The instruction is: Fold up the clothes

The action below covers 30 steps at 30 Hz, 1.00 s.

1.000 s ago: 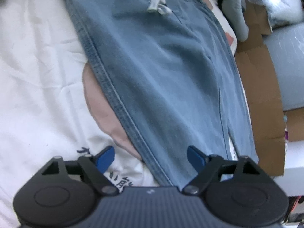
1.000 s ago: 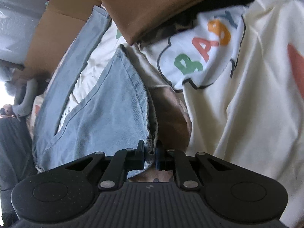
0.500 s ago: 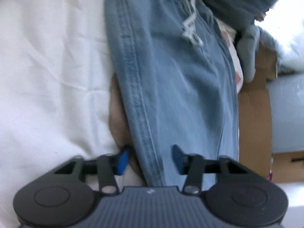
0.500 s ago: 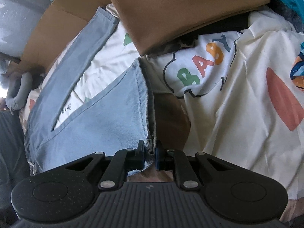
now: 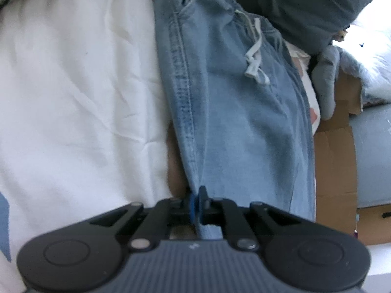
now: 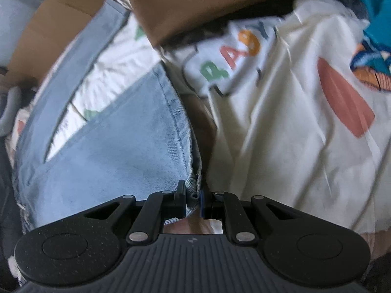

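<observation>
The jeans lie on the white bed sheet. The left gripper pinches their side seam, and the right gripper pinches a leg's hem, probably to lift and fold them.

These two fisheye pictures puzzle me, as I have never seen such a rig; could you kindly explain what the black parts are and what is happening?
No robot here: a person carries one hand-held tool in each hand, and each tool has a camera looking forward along its two fingers. The black shape at the bottom of each picture is the tool itself.

In the left wrist view, the left tool is shut on the side seam of a pair of light blue jeans, whose white drawstring shows further up. In the right wrist view, the right tool is shut on a hem of the same jeans.

The jeans lie on a cream printed bedsheet. Brown cardboard stands beside it.
</observation>
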{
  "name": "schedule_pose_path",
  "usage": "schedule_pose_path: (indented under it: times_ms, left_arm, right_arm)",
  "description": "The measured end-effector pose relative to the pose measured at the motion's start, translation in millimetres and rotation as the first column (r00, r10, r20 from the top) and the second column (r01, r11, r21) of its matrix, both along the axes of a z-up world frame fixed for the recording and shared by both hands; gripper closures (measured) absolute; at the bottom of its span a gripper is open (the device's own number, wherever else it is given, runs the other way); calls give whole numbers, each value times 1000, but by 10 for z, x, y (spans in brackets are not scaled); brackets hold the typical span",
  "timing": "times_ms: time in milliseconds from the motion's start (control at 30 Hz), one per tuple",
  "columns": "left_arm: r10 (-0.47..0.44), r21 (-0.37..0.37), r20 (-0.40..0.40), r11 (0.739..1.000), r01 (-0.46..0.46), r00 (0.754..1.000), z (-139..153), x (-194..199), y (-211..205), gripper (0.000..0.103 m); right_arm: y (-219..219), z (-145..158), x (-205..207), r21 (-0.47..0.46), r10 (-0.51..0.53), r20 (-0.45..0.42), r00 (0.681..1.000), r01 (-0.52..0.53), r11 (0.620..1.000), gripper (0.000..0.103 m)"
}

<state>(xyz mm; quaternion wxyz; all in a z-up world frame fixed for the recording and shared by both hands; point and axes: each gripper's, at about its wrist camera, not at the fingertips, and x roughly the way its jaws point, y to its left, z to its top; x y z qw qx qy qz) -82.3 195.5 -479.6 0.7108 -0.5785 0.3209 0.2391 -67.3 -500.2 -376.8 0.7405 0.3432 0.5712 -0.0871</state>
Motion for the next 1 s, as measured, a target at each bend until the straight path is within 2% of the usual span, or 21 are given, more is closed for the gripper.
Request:
schedule_pose_path:
  times_ms: [100,600,933,1000]
  left_arm:
    - [57,-27,19,998,-56,998,-32,-10,133,97]
    - [185,36,34,982,-187,982,60,181,1119,91]
    - [150,114,-9,982,-148,989,208,346,1538,90]
    - [109,152,-32,983,-103,993,281,390,1568,90]
  right_arm:
    - [-4,-121,-32,3,-15,-15,1000,15,1000,95]
    - [6,-209,45,-1,8,-57,998,-8,1000,94]
    - [51,-166,101,-28,43,-71,997,-45,999,94]
    - [63,-157,103,-33,48,-74,996,-51,998,94]
